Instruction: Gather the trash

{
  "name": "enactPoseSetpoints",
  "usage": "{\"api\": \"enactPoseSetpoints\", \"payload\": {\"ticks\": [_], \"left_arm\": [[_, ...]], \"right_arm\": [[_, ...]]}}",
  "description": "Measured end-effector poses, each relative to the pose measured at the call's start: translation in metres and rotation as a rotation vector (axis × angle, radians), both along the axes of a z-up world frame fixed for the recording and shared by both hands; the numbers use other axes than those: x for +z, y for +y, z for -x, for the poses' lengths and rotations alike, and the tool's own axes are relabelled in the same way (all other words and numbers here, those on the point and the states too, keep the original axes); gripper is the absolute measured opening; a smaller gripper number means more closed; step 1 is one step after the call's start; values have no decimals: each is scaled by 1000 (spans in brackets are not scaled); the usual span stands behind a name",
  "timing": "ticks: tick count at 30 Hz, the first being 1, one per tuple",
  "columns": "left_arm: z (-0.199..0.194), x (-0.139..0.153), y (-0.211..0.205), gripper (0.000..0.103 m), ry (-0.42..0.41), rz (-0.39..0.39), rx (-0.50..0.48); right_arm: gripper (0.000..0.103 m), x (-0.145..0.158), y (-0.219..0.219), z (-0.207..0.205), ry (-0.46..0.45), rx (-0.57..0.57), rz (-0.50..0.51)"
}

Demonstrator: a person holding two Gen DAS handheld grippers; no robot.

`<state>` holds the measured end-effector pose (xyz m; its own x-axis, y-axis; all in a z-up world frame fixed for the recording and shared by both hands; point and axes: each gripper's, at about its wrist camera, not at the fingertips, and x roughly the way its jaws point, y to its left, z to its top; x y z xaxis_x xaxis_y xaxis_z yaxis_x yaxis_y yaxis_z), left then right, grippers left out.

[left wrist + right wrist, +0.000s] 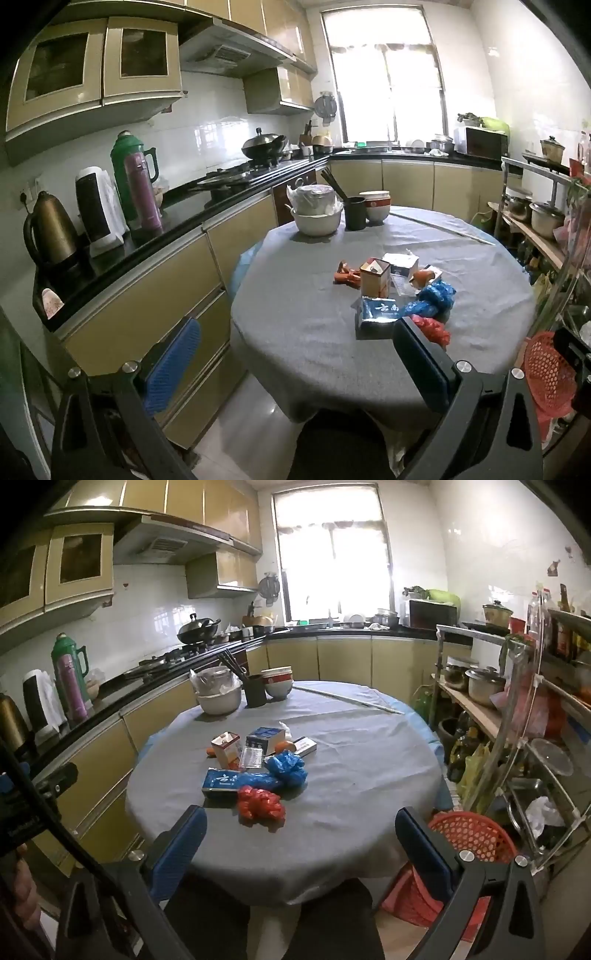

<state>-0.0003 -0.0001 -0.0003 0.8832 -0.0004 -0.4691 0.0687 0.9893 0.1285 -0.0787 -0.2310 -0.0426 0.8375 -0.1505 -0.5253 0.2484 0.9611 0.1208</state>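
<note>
A pile of trash lies mid-table on the grey cloth (351, 775): a crumpled red bag (260, 805), a blue bag (286, 768), a blue cigarette box (221, 783), an orange-and-white carton (226, 748) and other small boxes. The same pile shows in the left wrist view, with the cigarette box (378, 314), blue bag (432, 297) and red bag (432, 328). My left gripper (295, 363) is open and empty, held before the table's near edge. My right gripper (301, 845) is open and empty, short of the red bag.
A red mesh basket (467, 840) stands on the floor right of the table. Bowls (218, 698), a dark cup with chopsticks (255, 690) and stacked bowls (279, 683) sit at the table's far side. The counter (147, 236) runs along the left; a cluttered shelf rack (517, 720) stands right.
</note>
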Motion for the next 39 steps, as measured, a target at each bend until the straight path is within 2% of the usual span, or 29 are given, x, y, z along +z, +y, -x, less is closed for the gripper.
{"api": "enactPoseSetpoints", "payload": {"ticks": [30, 39], "left_arm": [[-1, 3, -3, 103, 22, -18, -2], [-7, -1, -3, 103, 55, -23, -10]], "right_arm": [[103, -4, 3, -5, 11, 13, -17], [103, -8, 3, -7, 18, 21, -31]]}}
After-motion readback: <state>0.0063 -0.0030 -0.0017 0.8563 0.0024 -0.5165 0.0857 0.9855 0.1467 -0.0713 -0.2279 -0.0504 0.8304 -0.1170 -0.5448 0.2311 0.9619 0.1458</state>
